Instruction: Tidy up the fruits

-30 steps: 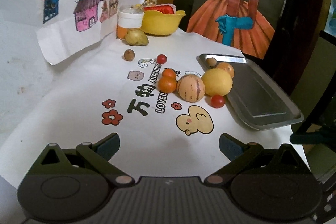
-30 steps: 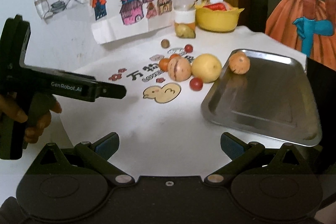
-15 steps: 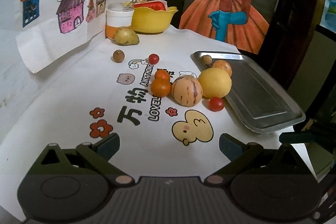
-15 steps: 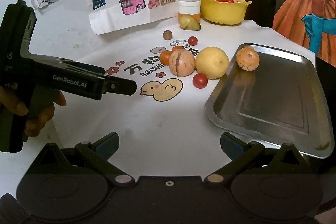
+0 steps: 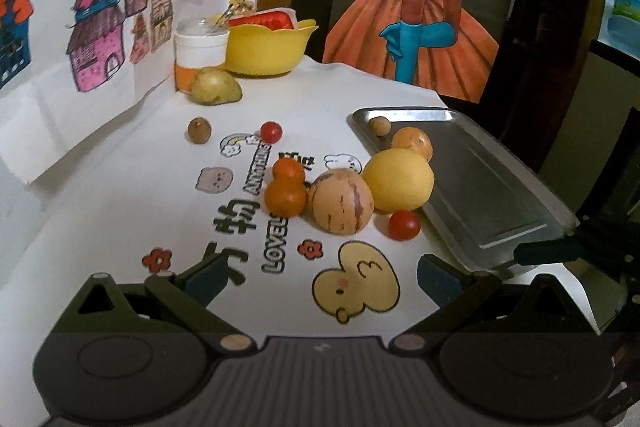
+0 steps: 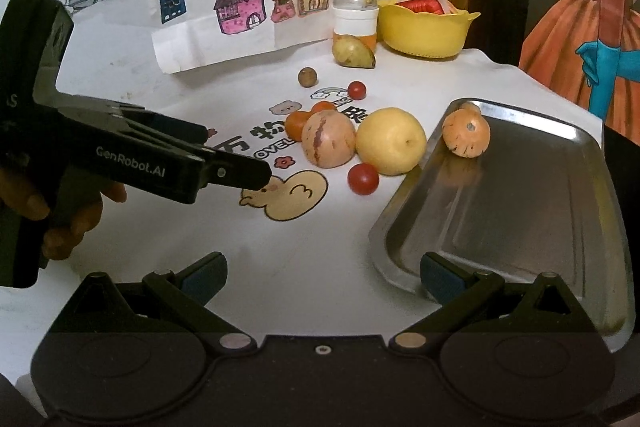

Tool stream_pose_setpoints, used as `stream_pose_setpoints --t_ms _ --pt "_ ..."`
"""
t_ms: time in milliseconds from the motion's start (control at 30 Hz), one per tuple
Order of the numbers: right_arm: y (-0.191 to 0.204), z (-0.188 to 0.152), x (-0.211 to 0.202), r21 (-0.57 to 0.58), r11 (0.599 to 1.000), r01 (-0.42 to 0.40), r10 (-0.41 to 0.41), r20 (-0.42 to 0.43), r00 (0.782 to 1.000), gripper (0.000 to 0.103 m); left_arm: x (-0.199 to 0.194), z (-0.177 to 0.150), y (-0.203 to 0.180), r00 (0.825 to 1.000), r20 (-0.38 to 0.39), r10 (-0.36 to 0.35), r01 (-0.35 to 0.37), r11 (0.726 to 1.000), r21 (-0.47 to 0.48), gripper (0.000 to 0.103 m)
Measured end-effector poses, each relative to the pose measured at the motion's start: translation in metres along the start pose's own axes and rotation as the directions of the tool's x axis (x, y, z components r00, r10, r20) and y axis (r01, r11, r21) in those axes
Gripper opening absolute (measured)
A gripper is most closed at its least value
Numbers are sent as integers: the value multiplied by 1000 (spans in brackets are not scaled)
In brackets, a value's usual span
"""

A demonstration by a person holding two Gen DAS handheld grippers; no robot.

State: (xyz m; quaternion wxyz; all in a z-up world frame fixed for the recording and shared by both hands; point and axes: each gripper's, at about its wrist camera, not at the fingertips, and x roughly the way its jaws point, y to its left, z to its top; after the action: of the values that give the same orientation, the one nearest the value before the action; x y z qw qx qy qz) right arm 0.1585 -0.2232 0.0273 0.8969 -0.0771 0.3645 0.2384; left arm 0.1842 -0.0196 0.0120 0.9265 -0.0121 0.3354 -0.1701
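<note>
Fruits cluster mid-table: a striped tan melon (image 5: 341,201) (image 6: 328,139), a yellow pear (image 5: 398,181) (image 6: 391,141), an orange gourd-shaped fruit (image 5: 287,187), and a cherry tomato (image 5: 404,225) (image 6: 363,178). A metal tray (image 5: 492,187) (image 6: 520,211) on the right holds an orange fruit (image 6: 466,133) and a small brown ball (image 5: 378,126). My left gripper (image 5: 320,277) is open and empty, hovering short of the cluster over the duck print. My right gripper (image 6: 322,273) is open and empty at the tray's near corner. In the right wrist view the left gripper's fingers (image 6: 240,177) reach in from the left.
Far back stand a yellow bowl (image 5: 268,49) (image 6: 424,31), a white jar (image 5: 200,55), and a yellow-green fruit (image 5: 216,87) (image 6: 354,53). A brown ball (image 5: 199,130) and a second tomato (image 5: 271,131) lie on the printed cloth. Paper drawings line the left wall.
Both grippers have moved forward toward the fruits and tray. Both stay open and empty.
</note>
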Motion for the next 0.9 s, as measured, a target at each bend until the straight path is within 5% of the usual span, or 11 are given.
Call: stream_pose_setpoints --t_ms 400,900 --pt "-4 13 15 -103 992 78 -73 56 996 100 21 14 0 1000 3 -18 18 1000 26 103" --pt "-8 26 37 -168 982 89 -80 59 995 78 47 22 12 993 -15 -116 112 982 -153 101"
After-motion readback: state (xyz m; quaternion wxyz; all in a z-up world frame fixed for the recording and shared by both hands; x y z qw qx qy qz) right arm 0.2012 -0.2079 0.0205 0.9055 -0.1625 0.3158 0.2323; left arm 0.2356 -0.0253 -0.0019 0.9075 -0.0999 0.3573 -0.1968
